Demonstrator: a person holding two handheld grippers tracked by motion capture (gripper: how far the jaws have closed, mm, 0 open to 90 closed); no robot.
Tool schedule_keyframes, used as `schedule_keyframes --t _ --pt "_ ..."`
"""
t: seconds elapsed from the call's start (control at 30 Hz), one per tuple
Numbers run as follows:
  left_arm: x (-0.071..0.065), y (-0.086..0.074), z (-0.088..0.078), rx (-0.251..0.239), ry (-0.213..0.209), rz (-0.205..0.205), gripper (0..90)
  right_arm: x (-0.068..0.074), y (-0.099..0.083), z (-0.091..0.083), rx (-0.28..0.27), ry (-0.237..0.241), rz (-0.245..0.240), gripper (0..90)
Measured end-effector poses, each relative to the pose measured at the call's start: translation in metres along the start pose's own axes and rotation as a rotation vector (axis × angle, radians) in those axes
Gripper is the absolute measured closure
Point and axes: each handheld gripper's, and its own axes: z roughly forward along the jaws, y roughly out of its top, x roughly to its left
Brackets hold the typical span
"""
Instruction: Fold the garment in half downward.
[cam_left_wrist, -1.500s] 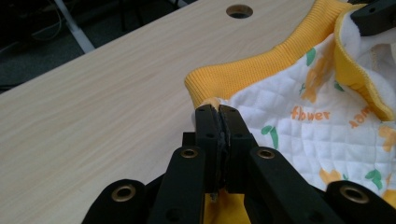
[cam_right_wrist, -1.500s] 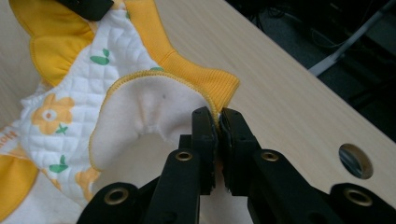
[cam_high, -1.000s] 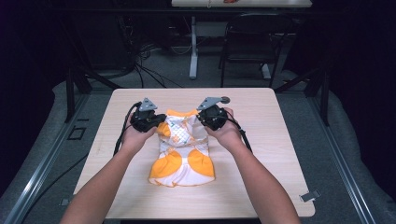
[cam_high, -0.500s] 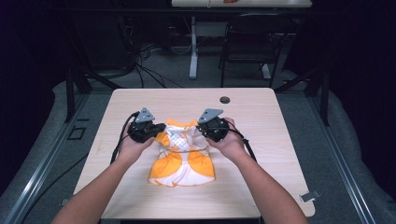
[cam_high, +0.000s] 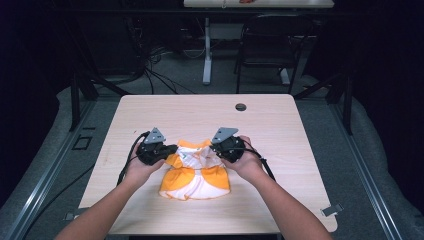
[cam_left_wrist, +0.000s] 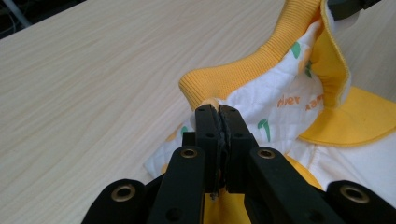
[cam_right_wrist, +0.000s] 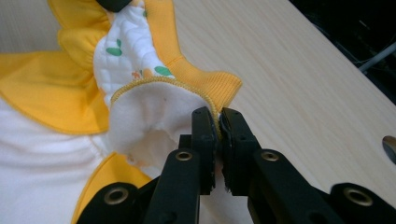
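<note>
A small orange and white garment (cam_high: 196, 172) lies on the wooden table (cam_high: 200, 117), its far end lifted between my two grippers. My left gripper (cam_high: 169, 151) pinches the garment's left top corner; its jaws are shut on the quilted white cloth (cam_left_wrist: 261, 112) beside the orange ribbed band (cam_left_wrist: 243, 74). On the other side, my right gripper (cam_high: 214, 148) holds the right top corner. Its jaws are shut on the orange-trimmed hem (cam_right_wrist: 210, 105), with the white fleece lining (cam_right_wrist: 149, 116) facing the camera. The lower part of the garment rests flat on the table.
A dark round cable hole (cam_high: 241, 107) sits near the table's far edge. A chair (cam_high: 265, 45) and a table leg (cam_high: 206, 55) stand on the floor beyond. Metal rails (cam_high: 45, 175) run along both sides of the table.
Both hands have drawn back toward the near edge and lower, carrying the garment's top end with them. The fold over the lower part has grown.
</note>
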Motion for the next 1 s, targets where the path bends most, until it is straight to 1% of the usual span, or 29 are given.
schedule_keyframes --t 0.03,0.1,0.17,0.2,0.23,0.27,0.37,0.43,0.6,0.67,0.7,0.83,1.0 --pt "-0.001 -0.002 0.000 0.002 -0.004 -0.001 87.6 0.001 -0.001 -0.001 0.006 -0.002 -0.011 84.2" --pt "-0.004 -0.006 0.001 0.003 -0.011 -0.001 87.6 0.004 -0.005 -0.001 -0.013 0.008 0.008 84.2" --pt "-0.007 -0.009 0.001 0.006 -0.022 -0.002 87.5 0.007 -0.009 -0.001 -0.009 0.016 0.013 84.2" --pt "-0.008 -0.011 0.001 0.007 -0.025 -0.001 87.5 0.008 -0.011 -0.001 0.000 0.019 0.004 84.1" --pt "-0.009 -0.013 0.001 0.009 -0.030 0.002 87.5 0.010 -0.013 -0.001 -0.002 0.021 0.006 84.2" --pt "-0.011 -0.015 0.001 0.008 -0.034 -0.001 87.5 0.011 -0.015 -0.001 -0.008 0.030 0.020 84.1" --pt "-0.015 -0.020 0.001 0.015 -0.045 0.004 87.3 0.016 -0.022 0.000 -0.002 0.045 0.021 84.0" --pt "-0.018 -0.023 0.001 0.021 -0.052 0.010 87.2 0.020 -0.028 0.001 -0.009 0.056 0.036 83.9" --pt "-0.023 -0.029 -0.001 0.018 -0.076 0.001 86.7 0.024 -0.038 0.000 -0.015 0.070 0.051 83.4" --pt "-0.024 -0.032 -0.002 0.012 -0.084 -0.007 86.5 0.026 -0.041 -0.001 -0.026 0.082 0.066 82.8" --pt "-0.025 -0.034 -0.002 0.017 -0.087 -0.006 86.3 0.027 -0.042 -0.002 -0.024 0.091 0.073 82.4" --pt "-0.029 -0.039 -0.005 0.014 -0.103 -0.011 86.0 0.032 -0.047 -0.004 -0.037 0.112 0.089 79.9" --pt "-0.034 -0.047 -0.011 0.012 -0.116 -0.007 86.1 0.041 -0.052 -0.008 -0.036 0.150 0.083 79.8"
